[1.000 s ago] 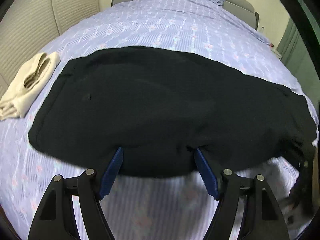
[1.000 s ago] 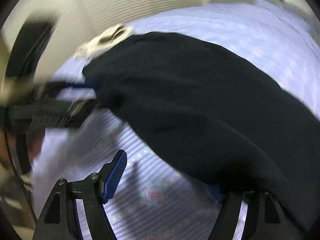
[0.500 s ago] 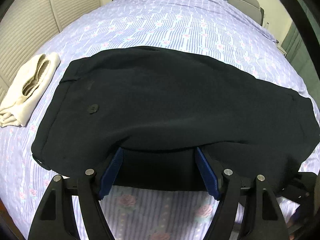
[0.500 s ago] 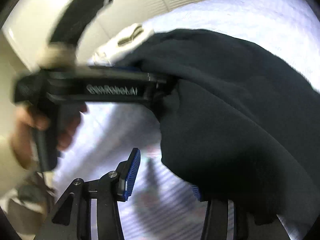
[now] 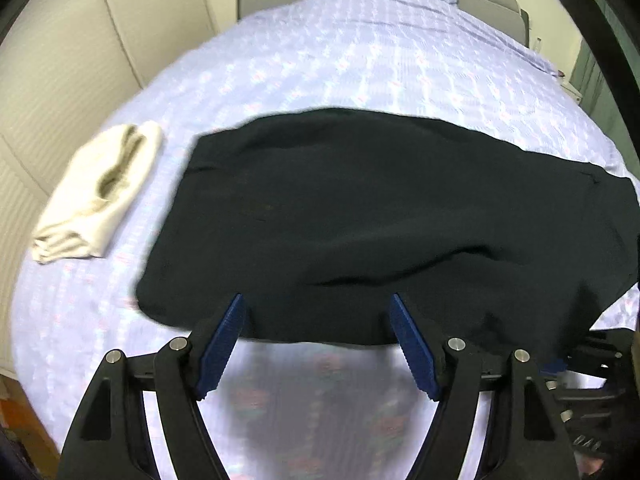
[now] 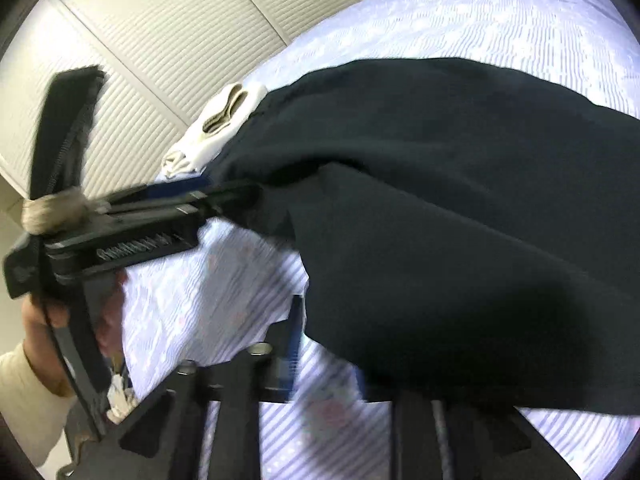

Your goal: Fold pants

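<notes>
The black pants [image 5: 380,216] lie flat across the near half of the bed [image 5: 360,60], on the lilac floral sheet, with the near hem edge running along the foot of the bed. A folded cream garment [image 5: 96,196] lies well apart to the left of the pants.

**Left claw** [image 5: 316,344]: jaws stand wide apart. The near edge of the pants lies between the blue pads [image 5: 220,352], but the pads do not press on the fabric. Nothing is held.

**Right claw** [image 6: 324,360]: jaws are closing at the near right edge of the pants [image 6: 460,220]. One blue pad [image 6: 294,344] is visible against the cloth edge; the other is hidden under the fabric, so the frames do not show whether cloth is pinched between them. The left-hand tool [image 6: 120,228] is visible beside it, gripped by the person's hand [image 6: 40,316].

**Judged step:** securing both near corners before lifting the edge over to make a fold.

**Failure risks:**

1. Uneven grip. If the right claw closes and lifts while the left stays open, only one corner rises and the fold line skews.
2. Missed layer. The pants appear doubled; a claw that catches only the top layer would peel the layers apart rather than fold them.
3. Sheet pickup. A claw that closes too low may pinch the bed sheet together with the pants and drag it.
4. Shallow bite. A pinch at the very hem is likely to slip once the fabric's weight loads it.
</notes>
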`<state>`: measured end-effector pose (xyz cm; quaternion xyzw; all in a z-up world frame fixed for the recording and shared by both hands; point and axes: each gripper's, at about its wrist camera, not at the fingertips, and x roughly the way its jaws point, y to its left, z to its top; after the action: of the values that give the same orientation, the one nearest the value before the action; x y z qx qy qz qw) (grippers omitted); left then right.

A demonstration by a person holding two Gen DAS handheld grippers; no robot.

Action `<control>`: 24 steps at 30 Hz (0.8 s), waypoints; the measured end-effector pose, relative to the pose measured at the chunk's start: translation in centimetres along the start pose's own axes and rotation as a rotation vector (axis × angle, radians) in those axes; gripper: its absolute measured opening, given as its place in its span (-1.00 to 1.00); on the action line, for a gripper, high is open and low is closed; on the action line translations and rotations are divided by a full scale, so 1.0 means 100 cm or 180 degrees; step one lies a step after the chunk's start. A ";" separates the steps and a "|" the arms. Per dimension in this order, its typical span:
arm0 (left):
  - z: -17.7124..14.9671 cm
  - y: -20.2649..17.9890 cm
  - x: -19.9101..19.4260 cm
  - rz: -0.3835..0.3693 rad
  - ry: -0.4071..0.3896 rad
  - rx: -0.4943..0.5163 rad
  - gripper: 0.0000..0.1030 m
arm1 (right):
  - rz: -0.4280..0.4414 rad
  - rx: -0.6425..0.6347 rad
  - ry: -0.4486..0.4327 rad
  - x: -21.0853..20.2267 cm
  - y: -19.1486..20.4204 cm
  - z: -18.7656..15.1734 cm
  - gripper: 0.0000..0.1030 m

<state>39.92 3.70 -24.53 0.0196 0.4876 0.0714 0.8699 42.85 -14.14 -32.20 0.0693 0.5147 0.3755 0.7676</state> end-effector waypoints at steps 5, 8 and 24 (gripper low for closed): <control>0.005 0.027 -0.010 0.0225 -0.0017 0.0035 0.60 | 0.0502 0.0491 0.0338 -0.015 0.003 -0.024 -0.93; 0.008 0.037 -0.004 0.0258 0.0073 0.0038 0.60 | 0.0255 0.0400 0.0392 -0.011 0.013 -0.033 -0.93; -0.010 0.043 0.006 0.0239 0.0212 0.0005 0.60 | -0.0579 0.0193 -0.0176 -0.017 0.033 -0.021 0.03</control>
<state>38.95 8.04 -25.14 0.0362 0.5153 0.1043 0.8499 39.04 -13.47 -30.30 0.0558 0.5087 0.2864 0.8100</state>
